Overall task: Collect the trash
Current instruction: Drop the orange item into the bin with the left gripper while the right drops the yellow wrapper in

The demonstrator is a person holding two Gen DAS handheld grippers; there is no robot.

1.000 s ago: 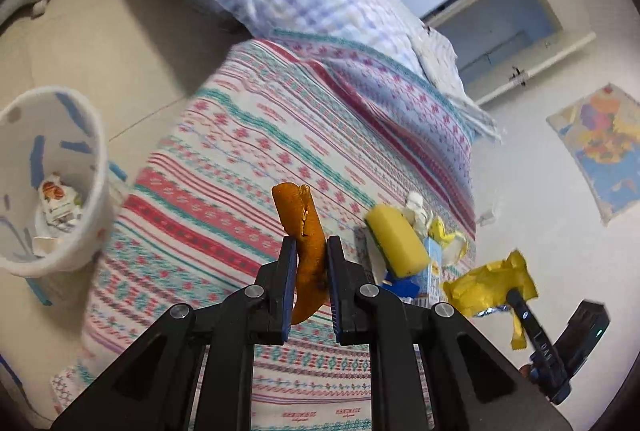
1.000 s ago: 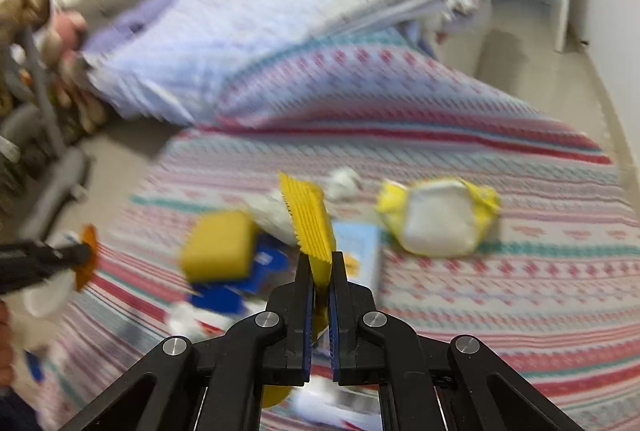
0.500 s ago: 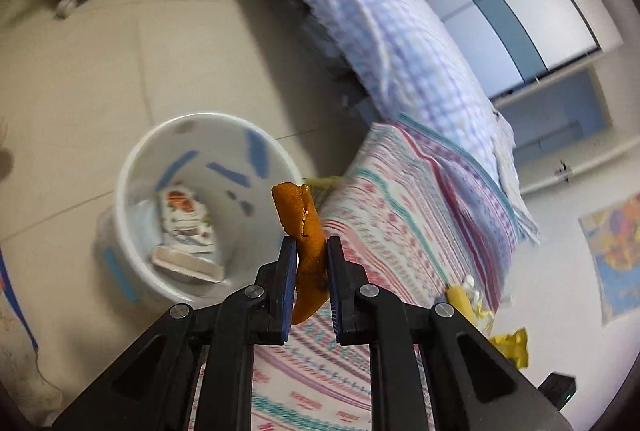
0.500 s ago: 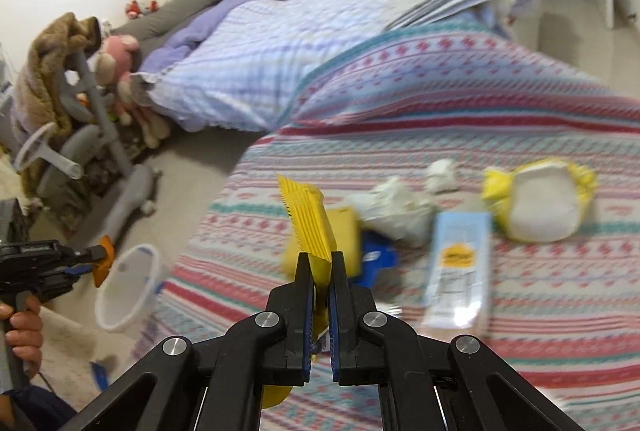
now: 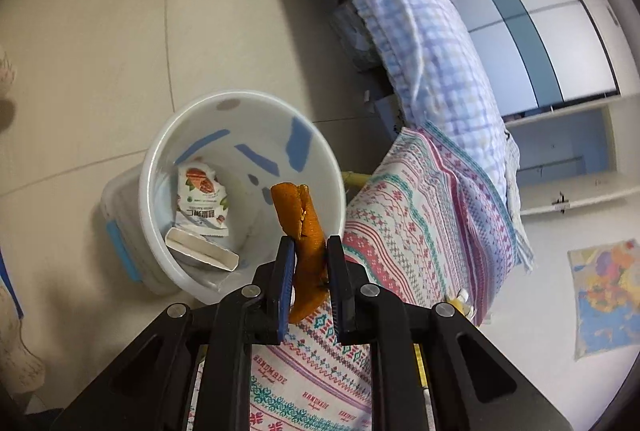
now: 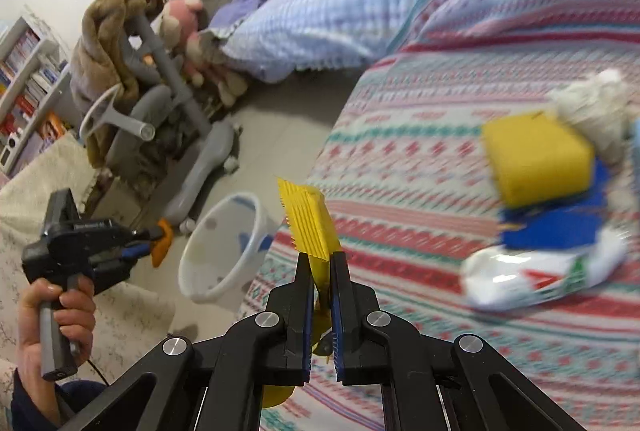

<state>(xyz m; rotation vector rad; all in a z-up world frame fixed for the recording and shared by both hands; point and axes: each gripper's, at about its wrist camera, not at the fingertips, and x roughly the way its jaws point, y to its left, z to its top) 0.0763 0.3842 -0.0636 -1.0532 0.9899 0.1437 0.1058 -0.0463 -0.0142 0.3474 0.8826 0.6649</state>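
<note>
My left gripper (image 5: pixel 308 251) is shut on an orange peel (image 5: pixel 300 219) and holds it over the near rim of the white trash bin (image 5: pixel 160 167) on the floor beside the bed. The bin holds a snack packet (image 5: pixel 202 197) and a small box (image 5: pixel 200 251). My right gripper (image 6: pixel 320 267) is shut on a yellow wrapper (image 6: pixel 310 223) above the bed's edge. In the right wrist view the left gripper (image 6: pixel 158 237) with the peel hovers left of the bin (image 6: pixel 224 251). A yellow sponge (image 6: pixel 536 163), blue wrapper (image 6: pixel 560 227), white packet (image 6: pixel 536 279) and crumpled tissue (image 6: pixel 592 107) lie on the bed.
The striped bedspread (image 5: pixel 412 231) hangs next to the bin. A checked duvet (image 5: pixel 420 31) lies beyond. A grey wheeled chair base (image 6: pixel 200 171), draped chair and plush toys (image 6: pixel 180 27) stand on the tiled floor. A rug (image 6: pixel 132 315) lies near the bin.
My left gripper swung left off the bed and came over the bin with the peel. My right gripper also turned left toward the bin, still holding the yellow wrapper.
</note>
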